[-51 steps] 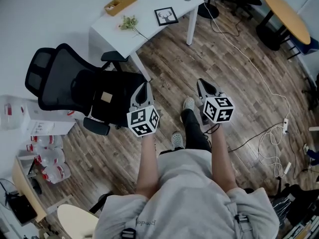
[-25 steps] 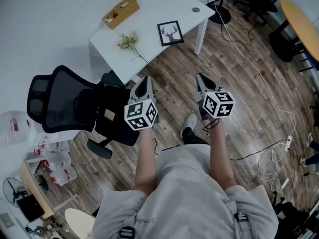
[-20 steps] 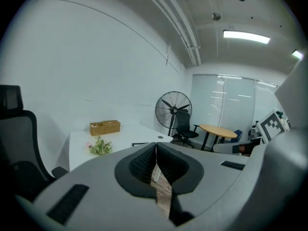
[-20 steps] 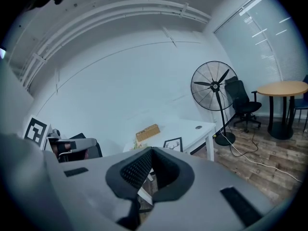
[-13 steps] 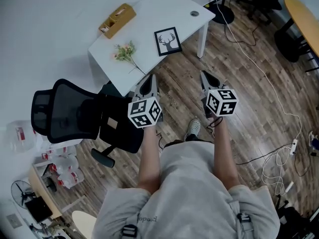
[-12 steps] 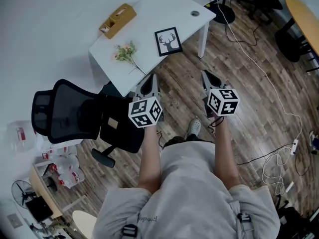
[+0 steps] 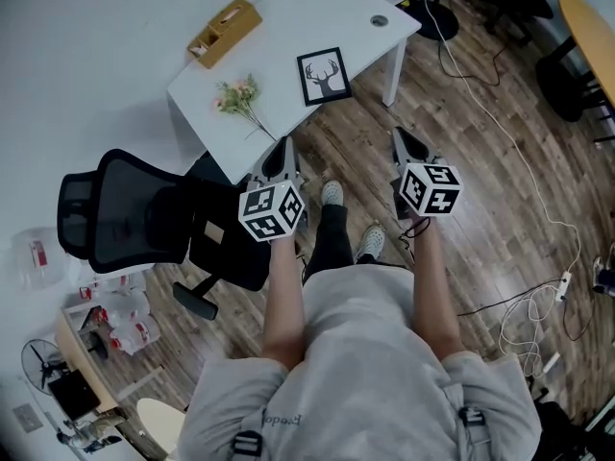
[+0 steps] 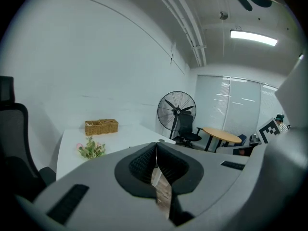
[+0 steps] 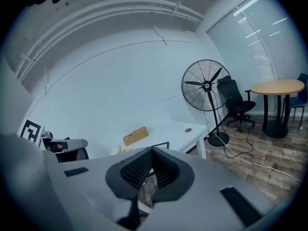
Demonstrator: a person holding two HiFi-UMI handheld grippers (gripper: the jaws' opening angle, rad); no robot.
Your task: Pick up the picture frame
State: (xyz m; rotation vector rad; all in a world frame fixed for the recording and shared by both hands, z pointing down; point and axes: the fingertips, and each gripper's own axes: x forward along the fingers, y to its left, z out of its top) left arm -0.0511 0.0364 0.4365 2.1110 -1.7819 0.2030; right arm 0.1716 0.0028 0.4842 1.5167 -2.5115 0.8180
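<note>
The picture frame (image 7: 324, 75), black-edged with a deer-antler print, lies flat near the front edge of the white desk (image 7: 288, 17). Both grippers are held out over the wooden floor, short of the desk and empty. My left gripper (image 7: 282, 149) is shut and points at the desk's near corner. My right gripper (image 7: 399, 134) is shut too, just right of the desk leg. In the right gripper view the frame's top edge (image 9: 160, 144) peeks over the closed right gripper (image 9: 152, 150). The left gripper view shows the closed left gripper (image 8: 156, 146) and the desk, with the frame hidden.
On the desk are a flower sprig (image 7: 235, 99) and a wicker box (image 7: 224, 27). A black office chair (image 7: 144, 219) stands left of my left arm. Cables (image 7: 519, 161) trail over the floor at right. A standing fan (image 9: 207, 83) and a round table (image 7: 586, 17) lie beyond.
Both grippers have come closer to the desk, jaws still closed. The person's leg has stepped forward between the arms.
</note>
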